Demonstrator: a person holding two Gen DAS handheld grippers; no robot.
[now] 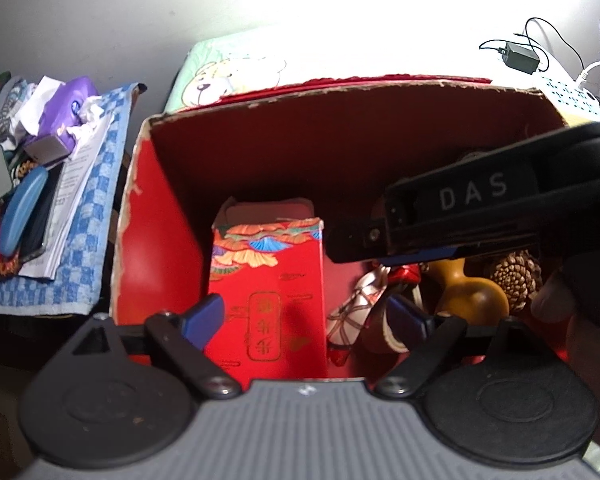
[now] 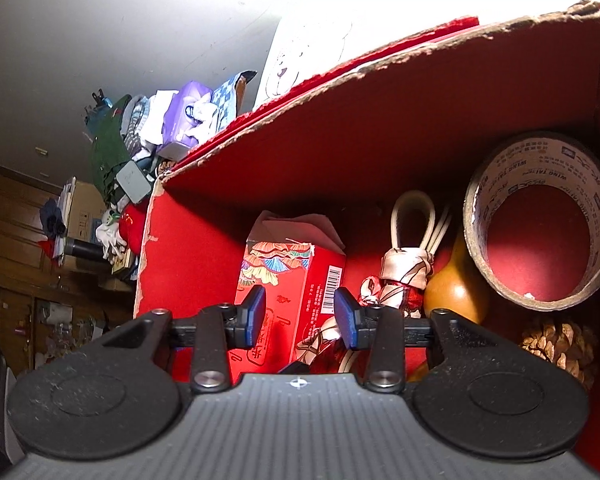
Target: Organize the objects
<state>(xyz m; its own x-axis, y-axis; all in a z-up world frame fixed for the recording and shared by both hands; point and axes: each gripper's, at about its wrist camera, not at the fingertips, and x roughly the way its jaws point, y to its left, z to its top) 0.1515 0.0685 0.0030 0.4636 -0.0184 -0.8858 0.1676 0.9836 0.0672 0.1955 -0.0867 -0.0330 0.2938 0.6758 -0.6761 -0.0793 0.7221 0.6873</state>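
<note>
Grippers both released: left gripper (image 1: 306,316), right gripper (image 2: 300,316) over red box (image 2: 188,240); tape roll (image 2: 540,220), pinecone (image 2: 560,344) inside.

tongs (image 2: 302,314) | black arms; blue pads (image 2: 256,312) — silver screws; grey ribbed body

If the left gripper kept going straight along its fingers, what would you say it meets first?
Most likely the small red carton standing in the red box: it fills the gap ahead of the left gripper. Depth is hard to judge.
</note>
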